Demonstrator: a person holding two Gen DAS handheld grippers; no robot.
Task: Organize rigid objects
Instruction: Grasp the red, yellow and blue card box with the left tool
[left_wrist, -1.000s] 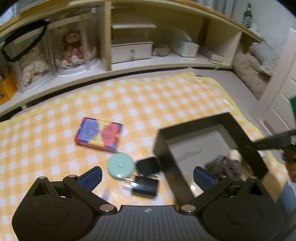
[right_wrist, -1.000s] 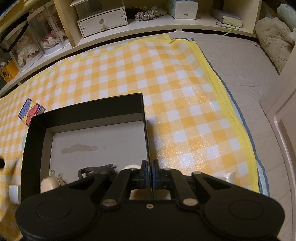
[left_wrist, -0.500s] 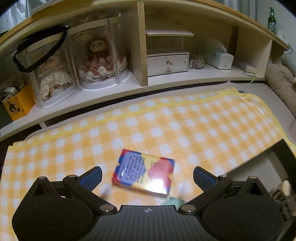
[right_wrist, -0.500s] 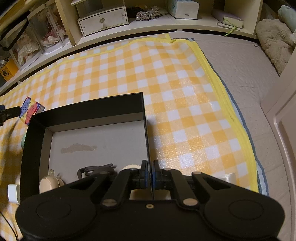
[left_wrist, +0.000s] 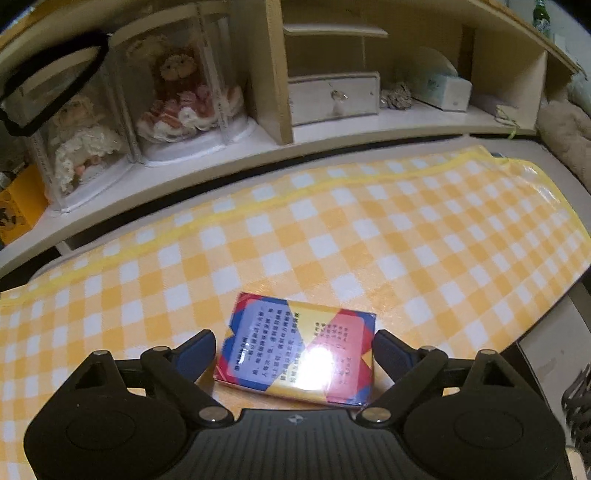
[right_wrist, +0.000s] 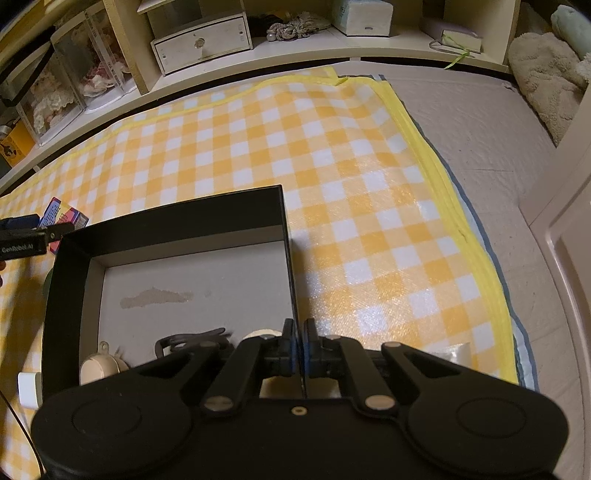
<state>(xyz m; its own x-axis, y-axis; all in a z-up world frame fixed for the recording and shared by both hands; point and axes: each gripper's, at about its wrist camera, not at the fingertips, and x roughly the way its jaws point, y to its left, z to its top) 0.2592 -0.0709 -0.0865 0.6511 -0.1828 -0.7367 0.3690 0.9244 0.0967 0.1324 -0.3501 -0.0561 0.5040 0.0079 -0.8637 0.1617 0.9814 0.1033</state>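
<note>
A red, blue and yellow card box (left_wrist: 299, 352) lies flat on the yellow checked cloth (left_wrist: 332, 236). My left gripper (left_wrist: 293, 349) is open, its blue fingertips on either side of the card box, close to its short ends. The box also shows at the left of the right wrist view (right_wrist: 61, 216), with the left gripper (right_wrist: 22, 236) beside it. My right gripper (right_wrist: 299, 341) is shut on the right wall of a black open box (right_wrist: 284, 221). Inside the black box lie a dark clip (right_wrist: 192, 338) and a cream round item (right_wrist: 98, 367).
Shelves (left_wrist: 332, 125) run along the back with doll cases (left_wrist: 177, 92), a small drawer unit (left_wrist: 332, 98) and a tissue box (left_wrist: 443, 88). A white plug (right_wrist: 27, 384) lies left of the black box. Grey mat (right_wrist: 480, 129) and a fluffy cushion (right_wrist: 546, 74) lie to the right.
My left gripper moved away from the black box, forward and down over the card box, and its fingers now stand closer together, flanking the box. My right gripper kept its hold on the black box wall.
</note>
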